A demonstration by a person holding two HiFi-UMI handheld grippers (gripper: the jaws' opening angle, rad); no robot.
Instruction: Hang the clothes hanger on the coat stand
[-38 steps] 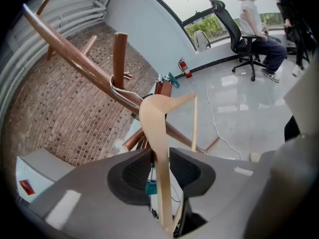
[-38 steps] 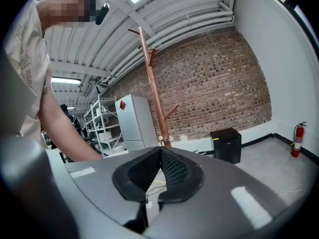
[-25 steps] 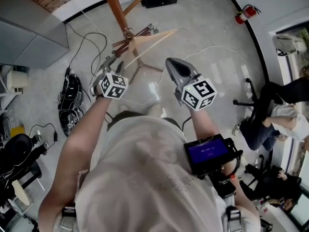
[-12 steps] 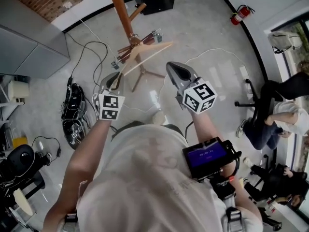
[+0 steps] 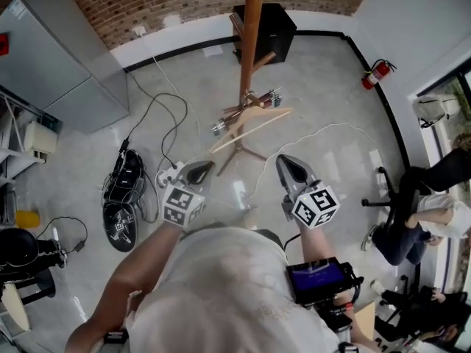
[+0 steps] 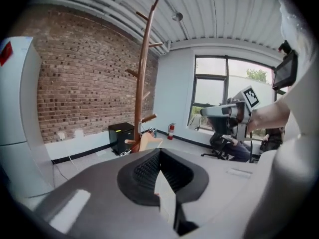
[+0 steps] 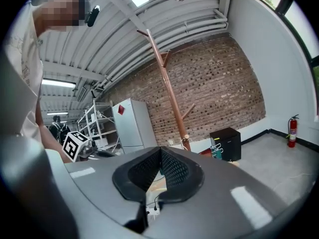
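The pale wooden clothes hanger (image 5: 250,122) hangs on a low peg of the brown wooden coat stand (image 5: 252,35), next to a darker hanger with metal clips (image 5: 246,107). My left gripper (image 5: 200,170) is drawn back from it, well short of the stand's foot; its jaws have just been closing and stand shut with nothing between them. My right gripper (image 5: 292,169) is beside it, shut and empty. In the left gripper view the stand (image 6: 142,78) and the hanger (image 6: 149,142) lie ahead beyond the shut jaws, with the right gripper (image 6: 212,111) off to the right.
A black box (image 5: 266,22) stands behind the stand by the brick wall. Cables and a power strip (image 5: 166,176) and black gear (image 5: 121,197) lie on the floor at left. A grey cabinet (image 5: 59,57) is far left, a fire extinguisher (image 5: 377,72) right, and a seated person (image 5: 423,204) beyond.
The left gripper has left the hanger's end, pulled back and shut. Both grippers have drawn away from the stand, and the view has lifted. The hanger stays on the peg.
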